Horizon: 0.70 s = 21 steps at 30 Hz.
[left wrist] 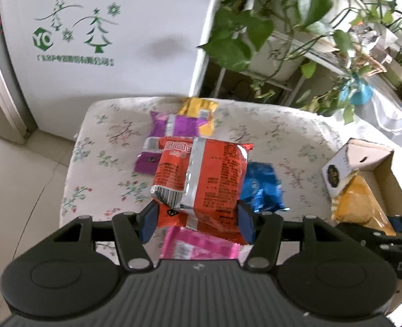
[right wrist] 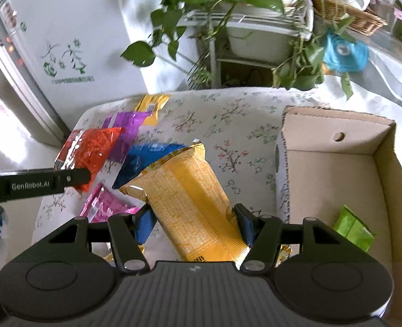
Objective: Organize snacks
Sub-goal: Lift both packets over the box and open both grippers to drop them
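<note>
Left gripper [left wrist: 196, 219] clamps one orange packet [left wrist: 201, 179]; right gripper [right wrist: 194, 224] clamps one yellow packet [right wrist: 192, 199]

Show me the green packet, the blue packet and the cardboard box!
green packet [right wrist: 353, 230], right wrist view, middle of its wrapper.
blue packet [left wrist: 260, 188], left wrist view, its crinkled middle.
cardboard box [right wrist: 334, 139], right wrist view, far inner wall.

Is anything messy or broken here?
Nothing looks broken or spilled. The loose snacks are a jumble, though: the purple packet lies on top of a yellow one, and the blue packet and pink packet lie crooked on the flowered cloth. Only a green packet is in the cardboard box.
</note>
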Motion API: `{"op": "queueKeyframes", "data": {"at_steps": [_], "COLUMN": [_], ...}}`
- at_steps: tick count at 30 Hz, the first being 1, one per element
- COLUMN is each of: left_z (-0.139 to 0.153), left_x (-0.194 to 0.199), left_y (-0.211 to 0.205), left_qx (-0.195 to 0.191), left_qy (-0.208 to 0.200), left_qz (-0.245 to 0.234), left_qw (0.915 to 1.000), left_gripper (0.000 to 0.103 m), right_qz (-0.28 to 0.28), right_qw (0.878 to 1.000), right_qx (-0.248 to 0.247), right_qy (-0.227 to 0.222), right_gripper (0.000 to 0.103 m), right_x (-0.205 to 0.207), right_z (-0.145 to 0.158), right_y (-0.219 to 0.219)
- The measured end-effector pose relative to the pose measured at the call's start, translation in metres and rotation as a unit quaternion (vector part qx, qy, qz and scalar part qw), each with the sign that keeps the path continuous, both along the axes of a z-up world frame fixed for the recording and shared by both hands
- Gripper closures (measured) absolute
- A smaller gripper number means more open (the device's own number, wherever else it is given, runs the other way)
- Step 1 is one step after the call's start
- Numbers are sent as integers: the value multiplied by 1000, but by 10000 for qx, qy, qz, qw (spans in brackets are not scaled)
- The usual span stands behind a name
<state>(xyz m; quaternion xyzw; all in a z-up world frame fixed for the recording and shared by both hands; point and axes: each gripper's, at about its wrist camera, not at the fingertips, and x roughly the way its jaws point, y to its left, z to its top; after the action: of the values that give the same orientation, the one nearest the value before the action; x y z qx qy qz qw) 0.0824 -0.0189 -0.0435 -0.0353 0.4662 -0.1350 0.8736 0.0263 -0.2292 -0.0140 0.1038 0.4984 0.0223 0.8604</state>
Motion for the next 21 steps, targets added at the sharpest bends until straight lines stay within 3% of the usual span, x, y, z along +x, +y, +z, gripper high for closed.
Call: {"op": "queueKeyframes", "data": {"at_steps": [21], "left_z": [23], "left_x": [-29], "left_y": [-80], "left_qx": [-506], "left_qy": [-444], "left_qz": [-771], "left_qw": [9947], "left_gripper": [45], "right_qz": [-882], "right_qw": [9947], "right_qx": [239], "right_qy": [-461], "right_gripper": [35], "right_x": [-17], "right_z": [28], "right_y": [-66]}}
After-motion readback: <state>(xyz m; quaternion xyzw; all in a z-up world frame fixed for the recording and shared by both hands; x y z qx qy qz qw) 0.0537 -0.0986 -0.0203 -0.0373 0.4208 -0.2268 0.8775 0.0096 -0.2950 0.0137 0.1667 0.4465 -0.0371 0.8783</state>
